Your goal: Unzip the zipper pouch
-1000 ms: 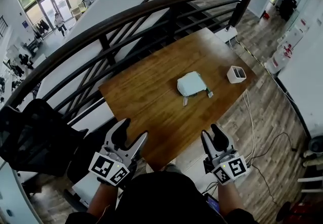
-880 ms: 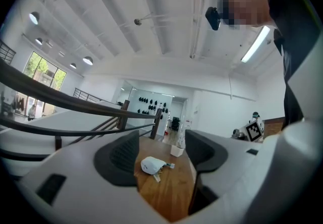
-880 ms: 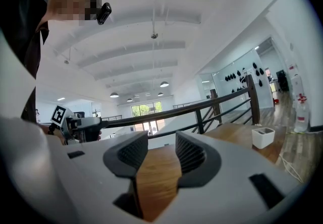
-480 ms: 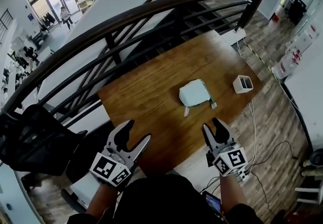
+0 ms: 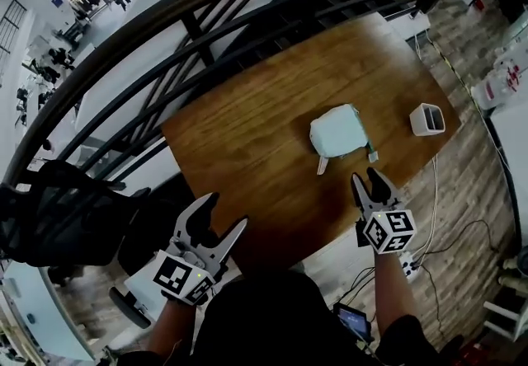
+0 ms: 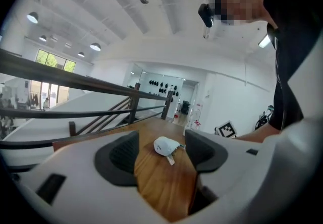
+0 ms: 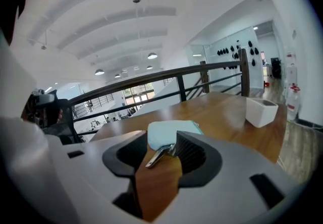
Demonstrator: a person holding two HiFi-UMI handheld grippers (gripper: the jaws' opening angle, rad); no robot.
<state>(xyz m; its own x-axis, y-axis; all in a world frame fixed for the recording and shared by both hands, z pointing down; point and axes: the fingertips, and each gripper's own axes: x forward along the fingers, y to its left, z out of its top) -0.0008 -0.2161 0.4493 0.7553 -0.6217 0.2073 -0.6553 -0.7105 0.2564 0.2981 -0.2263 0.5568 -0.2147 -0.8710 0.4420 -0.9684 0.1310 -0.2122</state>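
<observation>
The zipper pouch (image 5: 339, 131) lies on the wooden table (image 5: 247, 142), toward its right-hand end and near the front edge. It is a soft, puffy, rounded-square pouch of pale mint fabric with a smooth matte surface. Two short grey tabs stick out from its near side: one strap-like pull (image 5: 322, 165) and a smaller one (image 5: 372, 157) at the corner. The tabletop is a warm brown rectangle with a clear lengthwise grain. Beside the pouch, and apart from it, stands a small white box-shaped container (image 5: 428, 119) with rounded corners and an open top. A dark metal railing (image 5: 206, 2) with slanted bars curves behind the table.

The right gripper (image 5: 366, 176) reaches over the front edge, its tips just short of the pouch's near side. In the right gripper view its ribbed dark pads are spread, with bare wood between them. The pouch and its grey pull sit in line with the gap, unclamped. The left gripper (image 5: 223, 212) hangs at the table's near left edge, well away from the pouch. Its jaws are spread too and hold nothing.
</observation>
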